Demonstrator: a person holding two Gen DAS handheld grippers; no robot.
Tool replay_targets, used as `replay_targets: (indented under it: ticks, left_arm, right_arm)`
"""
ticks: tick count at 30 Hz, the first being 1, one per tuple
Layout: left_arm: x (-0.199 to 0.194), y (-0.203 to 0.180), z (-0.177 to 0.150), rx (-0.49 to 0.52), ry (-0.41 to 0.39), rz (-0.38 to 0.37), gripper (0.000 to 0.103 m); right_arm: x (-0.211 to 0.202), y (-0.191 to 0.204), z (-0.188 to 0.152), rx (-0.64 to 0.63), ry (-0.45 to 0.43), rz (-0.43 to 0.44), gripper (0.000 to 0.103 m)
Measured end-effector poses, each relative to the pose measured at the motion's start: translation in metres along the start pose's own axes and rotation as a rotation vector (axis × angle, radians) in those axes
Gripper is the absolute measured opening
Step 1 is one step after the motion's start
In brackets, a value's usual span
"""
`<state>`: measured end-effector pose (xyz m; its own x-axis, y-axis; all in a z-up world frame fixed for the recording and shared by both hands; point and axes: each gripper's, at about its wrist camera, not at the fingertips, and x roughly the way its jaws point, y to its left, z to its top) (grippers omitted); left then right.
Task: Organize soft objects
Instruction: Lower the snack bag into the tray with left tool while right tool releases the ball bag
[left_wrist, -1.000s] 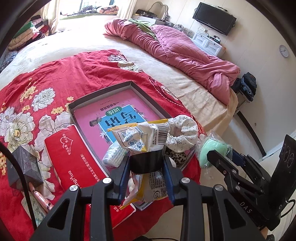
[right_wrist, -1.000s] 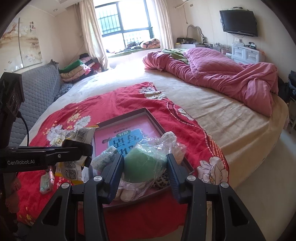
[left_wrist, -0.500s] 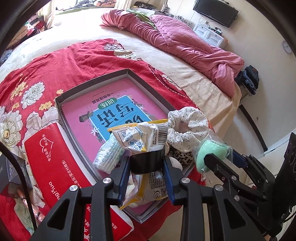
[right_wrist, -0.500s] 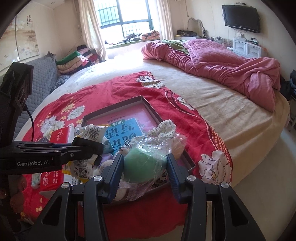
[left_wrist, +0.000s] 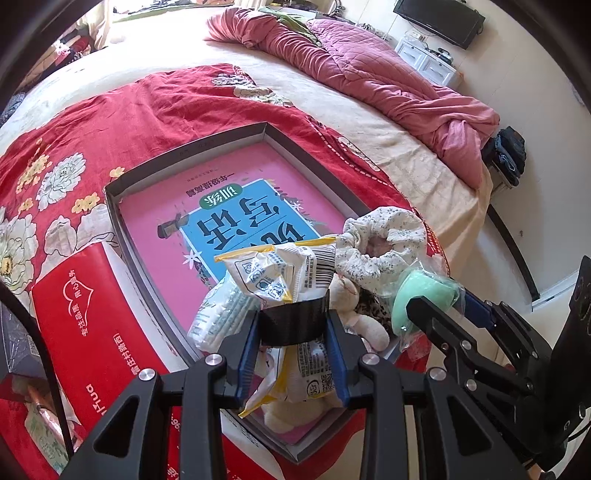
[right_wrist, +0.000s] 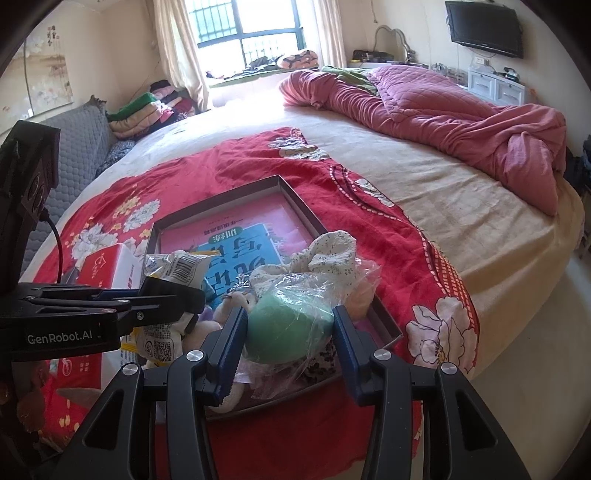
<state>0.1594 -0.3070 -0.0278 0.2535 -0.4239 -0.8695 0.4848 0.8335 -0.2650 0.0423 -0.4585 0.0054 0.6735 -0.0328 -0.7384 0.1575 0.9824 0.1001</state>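
Left wrist view: the left gripper (left_wrist: 293, 345) is clamped on a crumpled white snack packet (left_wrist: 284, 273) banded in black, hanging over the near corner of the grey tray (left_wrist: 184, 151). A floral cloth (left_wrist: 384, 240) lies just ahead to its right.

Right wrist view: the right gripper (right_wrist: 288, 332) is clamped on a green ball in clear plastic (right_wrist: 288, 325), above the tray's near edge; the left gripper is close beside it, to its left.

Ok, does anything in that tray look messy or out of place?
Yes. The soft things are heaped in the tray's near corner, not spread out. A plush toy lies half buried under the snack packet and the floral cloth.
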Motion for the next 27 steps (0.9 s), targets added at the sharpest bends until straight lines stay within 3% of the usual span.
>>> replay_targets:
  ticks: [15,27]
  left_arm:
    - [0.004,0.014,0.006,-0.027,0.000,0.007,0.035]
    - [0.009,0.013,0.009,-0.036,0.014,-0.006,0.036]
  right_arm:
    - [0.040,0.007,0.008,-0.019,0.016,0.000,0.048]
    - [0.038,0.007,0.005,-0.021,0.006,0.005,0.052]
